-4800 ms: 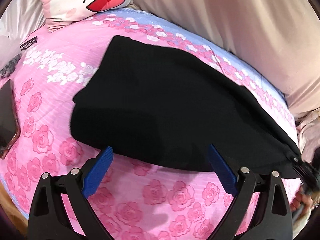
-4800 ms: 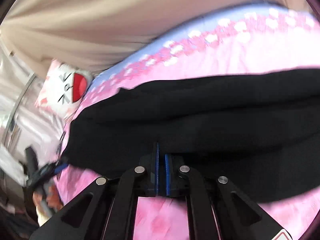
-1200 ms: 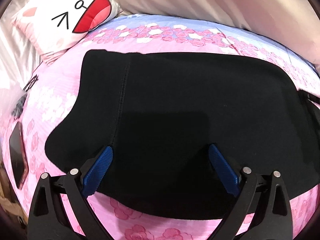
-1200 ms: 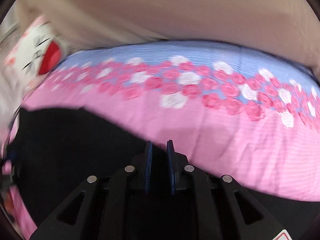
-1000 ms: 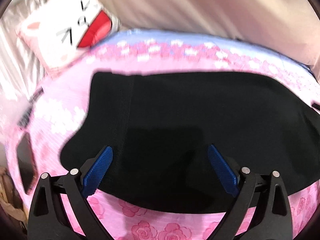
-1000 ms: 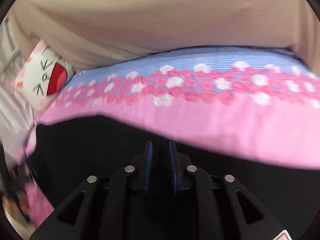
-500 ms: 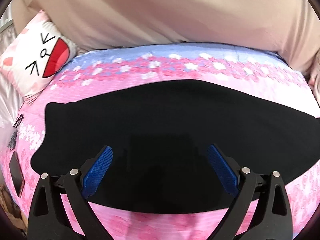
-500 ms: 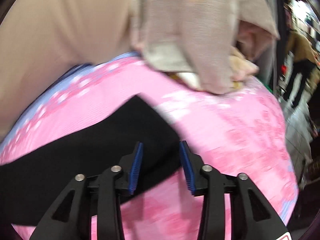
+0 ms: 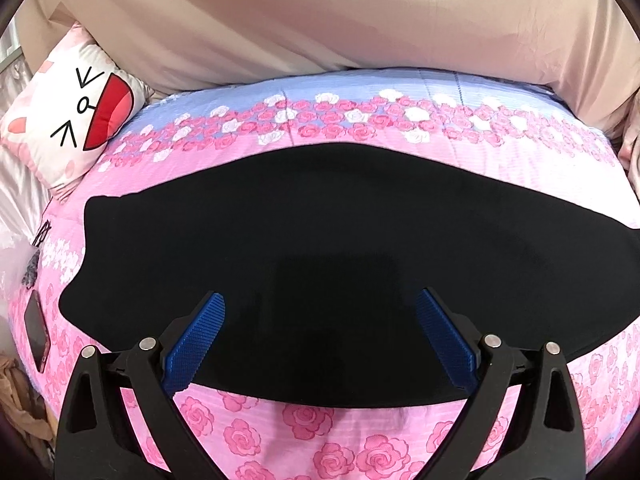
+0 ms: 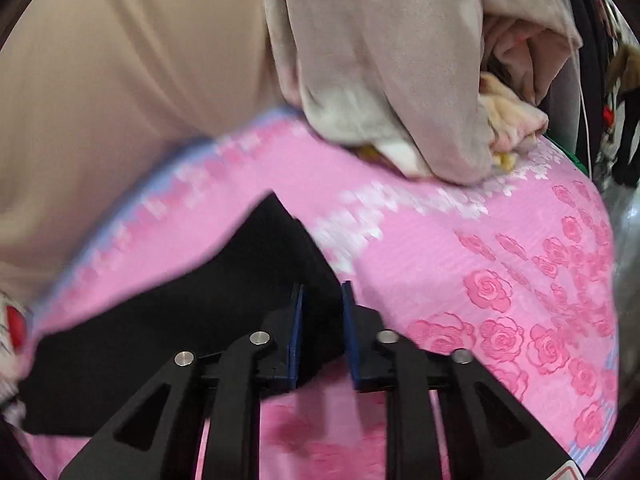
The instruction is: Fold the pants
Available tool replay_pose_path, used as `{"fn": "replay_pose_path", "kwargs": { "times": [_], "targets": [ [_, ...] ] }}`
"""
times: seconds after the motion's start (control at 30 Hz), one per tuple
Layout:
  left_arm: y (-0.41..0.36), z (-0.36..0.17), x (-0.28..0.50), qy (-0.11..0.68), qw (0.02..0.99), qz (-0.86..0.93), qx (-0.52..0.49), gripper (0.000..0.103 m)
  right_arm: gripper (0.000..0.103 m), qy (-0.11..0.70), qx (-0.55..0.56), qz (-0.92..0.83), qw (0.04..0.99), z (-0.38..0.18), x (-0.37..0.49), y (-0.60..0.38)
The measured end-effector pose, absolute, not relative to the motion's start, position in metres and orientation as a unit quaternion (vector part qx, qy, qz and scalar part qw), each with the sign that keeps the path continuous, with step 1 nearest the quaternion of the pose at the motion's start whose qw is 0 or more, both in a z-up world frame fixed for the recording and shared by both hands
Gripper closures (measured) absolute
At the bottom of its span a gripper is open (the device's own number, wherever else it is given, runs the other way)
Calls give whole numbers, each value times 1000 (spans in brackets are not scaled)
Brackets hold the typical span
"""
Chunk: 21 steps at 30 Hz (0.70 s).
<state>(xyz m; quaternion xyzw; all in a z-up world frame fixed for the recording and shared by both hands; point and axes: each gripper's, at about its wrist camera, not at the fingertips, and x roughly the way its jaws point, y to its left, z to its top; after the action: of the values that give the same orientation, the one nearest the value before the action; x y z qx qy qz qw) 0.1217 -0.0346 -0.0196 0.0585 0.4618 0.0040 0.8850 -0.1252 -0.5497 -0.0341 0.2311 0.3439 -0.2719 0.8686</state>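
Black pants lie flat as one long band across the pink rose bedspread. My left gripper hovers over the band's near middle, open wide, with nothing between its blue pads. In the right wrist view the narrow end of the pants comes to a corner. My right gripper straddles that end's near edge. Its jaws are closing with black fabric in the gap between them, and the pads do not visibly press on it.
A cartoon-face pillow sits at the far left and a phone lies near the bed's left edge. Beige fabric rises behind the bed. A heap of pale clothes rests just beyond the pants' end.
The right gripper swung from the pants' far edge to their narrow end, widened its jaws, then narrowed them again. The left gripper slid along the pants toward their middle, still open.
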Motion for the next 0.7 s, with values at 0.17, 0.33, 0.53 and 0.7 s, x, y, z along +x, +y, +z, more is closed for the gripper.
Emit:
{"fn": "replay_pose_path", "kwargs": {
  "times": [0.17, 0.33, 0.53, 0.7],
  "targets": [
    [-27, -20, 119, 458, 887, 21, 56, 8, 34, 312, 254, -303, 864, -27, -151, -551],
    [14, -32, 126, 485, 874, 41, -11, 8, 36, 335, 274, -279, 857, -45, -137, -553],
    [126, -40, 120, 482, 857, 96, -155, 8, 59, 338, 293, -253, 858, -48, -107, -544],
    [230, -38, 102, 441, 848, 180, -231, 8, 85, 340, 303, -265, 850, -49, -97, -531]
  ]
}}
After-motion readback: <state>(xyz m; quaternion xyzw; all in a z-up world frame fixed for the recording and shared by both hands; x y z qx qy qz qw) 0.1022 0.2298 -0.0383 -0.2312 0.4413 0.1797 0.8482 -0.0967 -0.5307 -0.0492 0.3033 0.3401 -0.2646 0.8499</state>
